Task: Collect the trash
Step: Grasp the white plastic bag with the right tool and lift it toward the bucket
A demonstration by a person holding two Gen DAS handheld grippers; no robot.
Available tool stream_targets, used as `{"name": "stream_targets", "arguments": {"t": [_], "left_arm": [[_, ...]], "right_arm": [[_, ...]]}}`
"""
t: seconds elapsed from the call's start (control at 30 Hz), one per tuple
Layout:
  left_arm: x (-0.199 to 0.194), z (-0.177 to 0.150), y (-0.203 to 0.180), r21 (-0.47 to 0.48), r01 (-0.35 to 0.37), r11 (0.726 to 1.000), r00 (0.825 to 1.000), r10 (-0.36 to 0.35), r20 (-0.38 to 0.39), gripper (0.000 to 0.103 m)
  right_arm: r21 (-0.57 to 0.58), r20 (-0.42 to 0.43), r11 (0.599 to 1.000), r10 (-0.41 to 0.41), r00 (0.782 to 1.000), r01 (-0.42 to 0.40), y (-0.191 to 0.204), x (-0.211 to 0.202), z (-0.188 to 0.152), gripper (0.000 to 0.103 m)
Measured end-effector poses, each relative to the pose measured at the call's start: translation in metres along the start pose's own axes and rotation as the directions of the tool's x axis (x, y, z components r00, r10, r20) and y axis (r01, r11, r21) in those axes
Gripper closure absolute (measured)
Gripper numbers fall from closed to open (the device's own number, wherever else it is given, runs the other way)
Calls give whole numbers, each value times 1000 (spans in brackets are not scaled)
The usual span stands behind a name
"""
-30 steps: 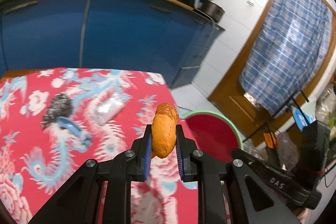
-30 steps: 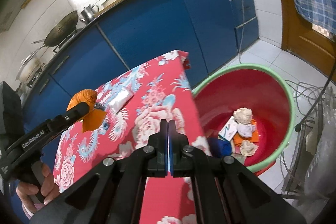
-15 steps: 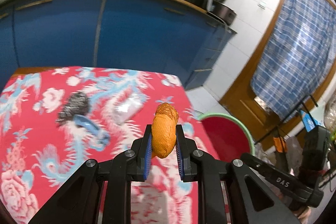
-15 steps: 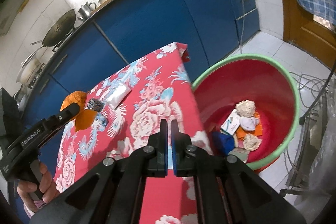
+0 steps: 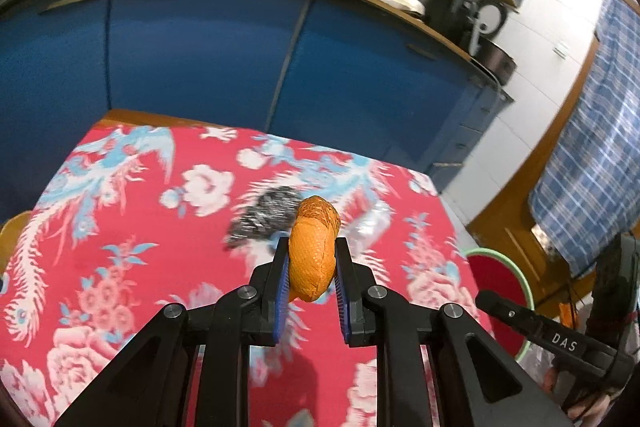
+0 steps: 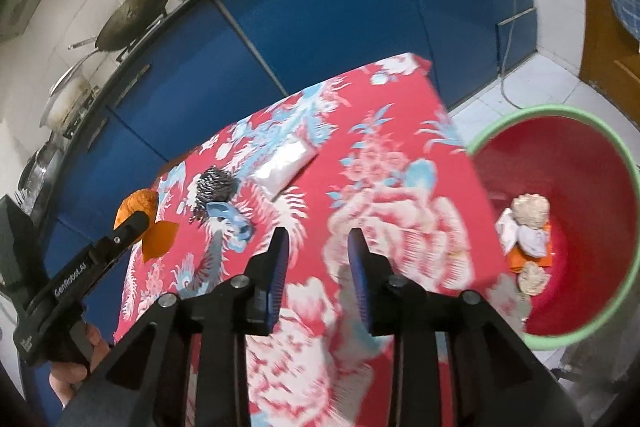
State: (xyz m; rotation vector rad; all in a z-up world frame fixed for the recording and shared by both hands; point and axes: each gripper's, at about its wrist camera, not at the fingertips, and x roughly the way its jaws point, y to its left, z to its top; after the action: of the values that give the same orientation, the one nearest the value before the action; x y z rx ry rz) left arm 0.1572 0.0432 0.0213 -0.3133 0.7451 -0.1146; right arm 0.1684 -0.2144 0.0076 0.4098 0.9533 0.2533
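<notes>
Left claw point(image 5: 313, 263) pinching dimpled orange peel point(image 5: 314, 247), right claw point(image 6: 319, 247) parted

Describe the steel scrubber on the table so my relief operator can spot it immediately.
On the red floral tablecloth, look toward the far side nearest the blue cabinets. The steel scrubber is a dark, shiny wire ball between a blue clip and a white packet; only it looks metallic and tangled.

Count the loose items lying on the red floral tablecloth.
3: a steel-wool scrubber, a blue plastic clip touching it, and a clear plastic packet further right. More may be hidden behind the fingers.
</notes>
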Motion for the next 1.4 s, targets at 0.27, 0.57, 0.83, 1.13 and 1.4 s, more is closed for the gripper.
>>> {"name": "stream_targets", "arguments": {"t": [0.27,0.57,0.83,1.13,1.4], "left_arm": [[9,1,37,-63,-49,997,999,49,-3,83],[20,0,63,-111,-79,991,997,78,-14,83],[27,0,75,-135,-90,987,996,88,-23,83],[31,-1,77,-137,-85,987,996,81,-30,83],[29,-1,73,-127,-79,989,997,76,-32,83]], "right_arm": [[2,-51,1000,-21,998,21,30,51,18,54],[54,-101,994,-86,991,92,45,107,40,47],[67,-79,988,-135,988,140,53,137,57,43],[56,-81,989,-133,988,137,59,156,65,45],[21,-90,993,-113,990,115,56,152,62,68]]}}
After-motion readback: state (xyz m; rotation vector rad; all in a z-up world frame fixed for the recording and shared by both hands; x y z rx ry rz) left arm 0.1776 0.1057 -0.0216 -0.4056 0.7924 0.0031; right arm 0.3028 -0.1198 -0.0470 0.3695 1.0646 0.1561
